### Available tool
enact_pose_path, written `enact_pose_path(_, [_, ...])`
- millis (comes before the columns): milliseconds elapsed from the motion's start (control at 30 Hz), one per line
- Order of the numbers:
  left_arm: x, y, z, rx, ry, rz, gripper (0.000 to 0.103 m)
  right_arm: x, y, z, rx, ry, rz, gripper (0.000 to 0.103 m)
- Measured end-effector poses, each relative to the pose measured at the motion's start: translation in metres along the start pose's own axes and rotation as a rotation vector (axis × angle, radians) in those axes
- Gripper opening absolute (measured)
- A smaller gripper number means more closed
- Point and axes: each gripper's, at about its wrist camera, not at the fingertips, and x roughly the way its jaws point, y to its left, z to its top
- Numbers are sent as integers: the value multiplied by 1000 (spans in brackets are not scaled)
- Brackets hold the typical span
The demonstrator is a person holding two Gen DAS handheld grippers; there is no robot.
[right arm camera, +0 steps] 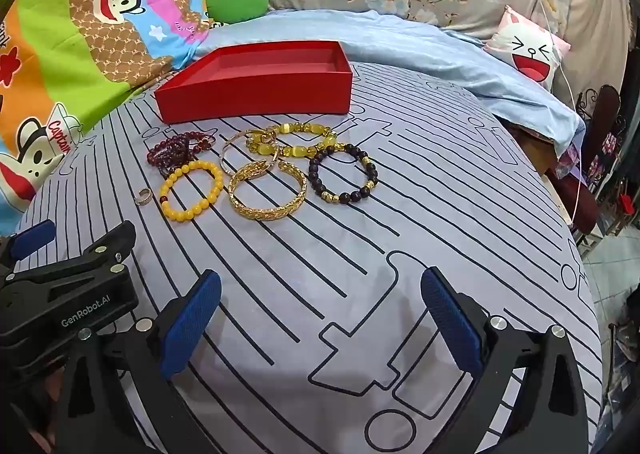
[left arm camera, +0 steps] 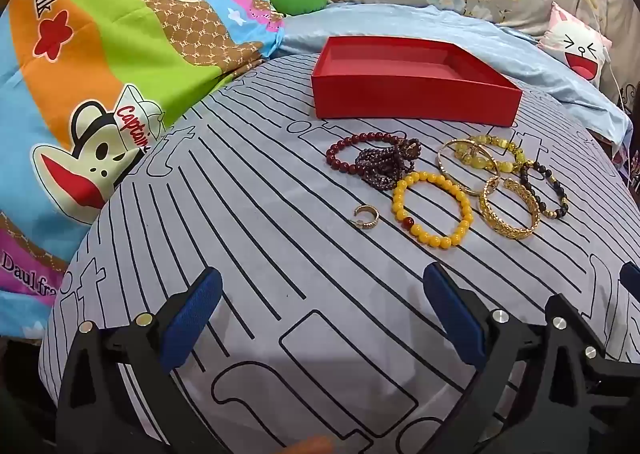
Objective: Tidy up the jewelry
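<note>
Both grippers, left [left arm camera: 322, 288] and right [right arm camera: 320, 288], gape empty. Risk: overlapping bracelets [right arm camera: 256, 170] before red box [right arm camera: 256, 94] snag, dragging neighbours.

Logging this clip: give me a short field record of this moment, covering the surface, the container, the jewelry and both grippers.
surface: bed cover, grey with black lines
container: red box, open, nothing visible inside
jewelry: all on the cover in front of the box, none in it
pieces: yellow bead bracelet, gold cuff, dark bead bracelet, ring, dark red bead bracelets, pale yellow bracelet
left gripper: jaws open, holding nothing
right gripper: jaws open, holding nothing
</note>
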Motion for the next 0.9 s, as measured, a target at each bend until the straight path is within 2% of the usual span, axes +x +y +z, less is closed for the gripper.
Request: enact_pose_path(900, [1,0,-2,-5,-6,-3,96,2,1,0,-5,8,-4,97])
